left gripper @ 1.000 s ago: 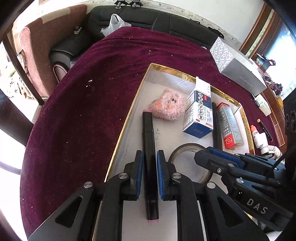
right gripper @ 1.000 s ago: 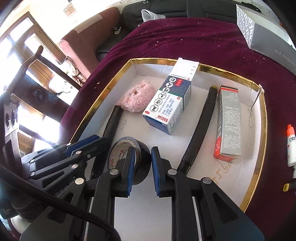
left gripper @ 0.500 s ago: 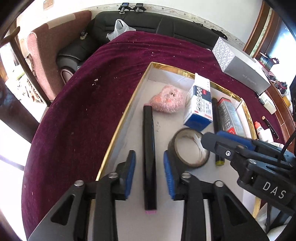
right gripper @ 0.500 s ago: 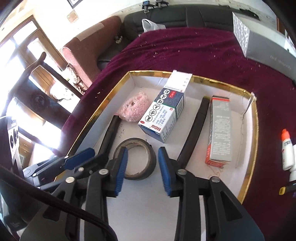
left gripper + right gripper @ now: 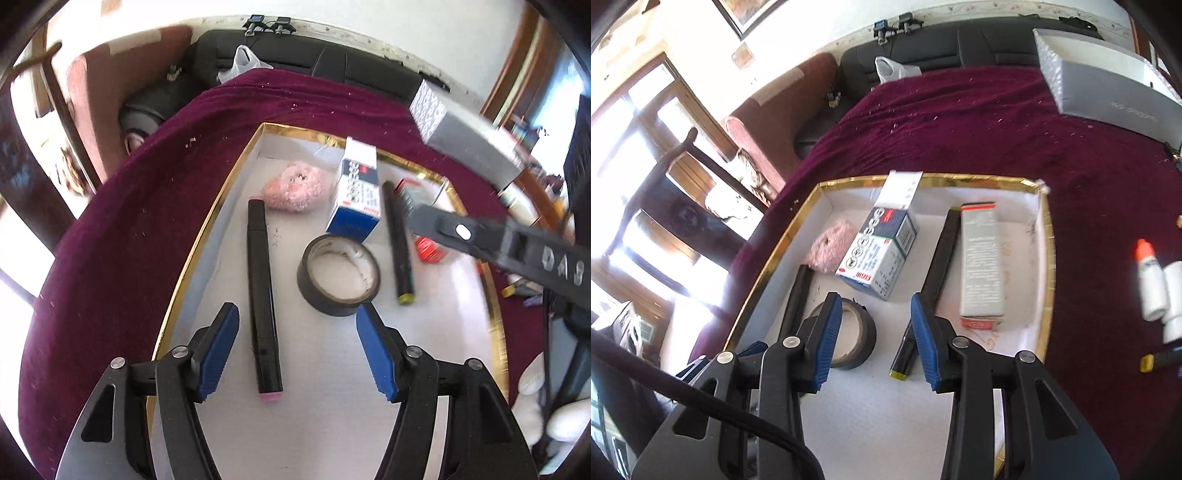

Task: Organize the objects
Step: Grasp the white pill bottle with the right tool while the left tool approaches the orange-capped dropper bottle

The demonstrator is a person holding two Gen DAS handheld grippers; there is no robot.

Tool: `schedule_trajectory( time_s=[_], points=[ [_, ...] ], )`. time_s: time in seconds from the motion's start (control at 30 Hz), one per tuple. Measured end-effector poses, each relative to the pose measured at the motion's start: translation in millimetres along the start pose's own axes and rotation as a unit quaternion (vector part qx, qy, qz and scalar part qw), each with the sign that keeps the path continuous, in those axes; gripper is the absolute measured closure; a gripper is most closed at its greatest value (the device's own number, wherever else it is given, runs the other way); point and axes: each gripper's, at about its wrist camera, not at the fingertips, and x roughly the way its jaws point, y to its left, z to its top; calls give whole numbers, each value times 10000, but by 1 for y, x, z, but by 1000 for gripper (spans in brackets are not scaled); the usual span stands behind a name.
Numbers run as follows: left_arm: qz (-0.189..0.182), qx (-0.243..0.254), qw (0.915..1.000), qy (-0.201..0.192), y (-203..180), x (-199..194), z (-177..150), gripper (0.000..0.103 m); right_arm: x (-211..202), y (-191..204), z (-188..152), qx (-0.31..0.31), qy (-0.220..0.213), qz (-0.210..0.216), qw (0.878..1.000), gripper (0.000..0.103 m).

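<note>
A gold-rimmed white tray point(image 5: 207, 236) point(image 5: 1047, 258) lies on the maroon cloth. In it lie a black marker with pink ends point(image 5: 261, 291), a roll of black tape point(image 5: 338, 275) point(image 5: 855, 334), a pink fluffy toy point(image 5: 295, 186) point(image 5: 829, 249), a blue-white box point(image 5: 356, 195) point(image 5: 879, 251), a second black marker with a yellow end point(image 5: 397, 240) point(image 5: 932, 273) and a grey-red box point(image 5: 980, 262). My left gripper point(image 5: 295, 325) is open above the pink-ended marker, holding nothing. My right gripper point(image 5: 875, 314) is open and empty above the tray, between the tape and the yellow-ended marker.
A grey patterned box point(image 5: 1104, 85) point(image 5: 465, 129) lies on the cloth at the far right. Small white bottles, one orange-capped point(image 5: 1150, 280), lie right of the tray. A black sofa point(image 5: 960, 40) and chairs stand beyond the table.
My left gripper opened and let go of the pink-ended marker; my right gripper opened and let go of the tape roll. Both pulled back and up from the tray.
</note>
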Motion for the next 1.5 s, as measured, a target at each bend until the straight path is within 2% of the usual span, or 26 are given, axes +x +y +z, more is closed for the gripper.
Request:
schedule_trajectory(
  time_s=[0.07, 0.1, 0.13, 0.2, 0.37, 0.57, 0.77, 0.97, 1.07, 1.17, 1.23, 1.3, 1.5],
  points=[
    [-288, -357, 9989, 13, 10, -8, 3, 44, -20, -3, -4, -150, -198, -113, 9996, 60],
    [-427, -513, 9978, -9, 13, -13, 3, 44, -27, -4, -5, -202, -266, -160, 9993, 52],
    [-506, -587, 9970, -53, 12, -18, 2, 44, -39, -8, -8, -267, -389, -235, 9986, 45],
    [-558, -609, 9964, -191, 9, -28, 1, 42, -60, -18, -12, -315, -587, -387, 9970, 38],
    [-844, -437, 9950, -308, -17, -44, -9, 42, -108, -70, -22, 11, -867, -724, 9936, 37],
    [-1097, 78, 9929, -459, -72, -57, -29, 42, -152, -152, -23, 753, -1004, -1236, 9844, 38],
    [-1135, 565, 9917, -222, -110, -49, -40, 42, -135, -192, -20, 1116, -624, -1391, 9820, 38],
    [-1062, 581, 9924, -239, -114, -52, -42, 42, -98, -194, -12, 953, -241, -1776, 9792, 38],
    [-1047, 574, 9925, -245, -113, -52, -40, 42, -79, -194, -6, 932, -107, -1877, 9777, 39],
    [-997, 587, 9931, -164, -118, -46, -37, 42, -71, -196, -3, 951, -101, -1978, 9756, 56],
    [-979, 645, 9930, -102, -124, -43, -36, 42, -65, -201, -4, 1084, -48, -1800, 9777, 66],
    [-940, 752, 9927, -107, -133, -41, -33, 42, -63, -203, -8, 1129, -78, -1737, 9783, 70],
    [-801, 921, 9924, -152, -166, -29, -10, 42, -86, -207, -33, 1197, -467, -1645, 9780, 70]
  ],
)
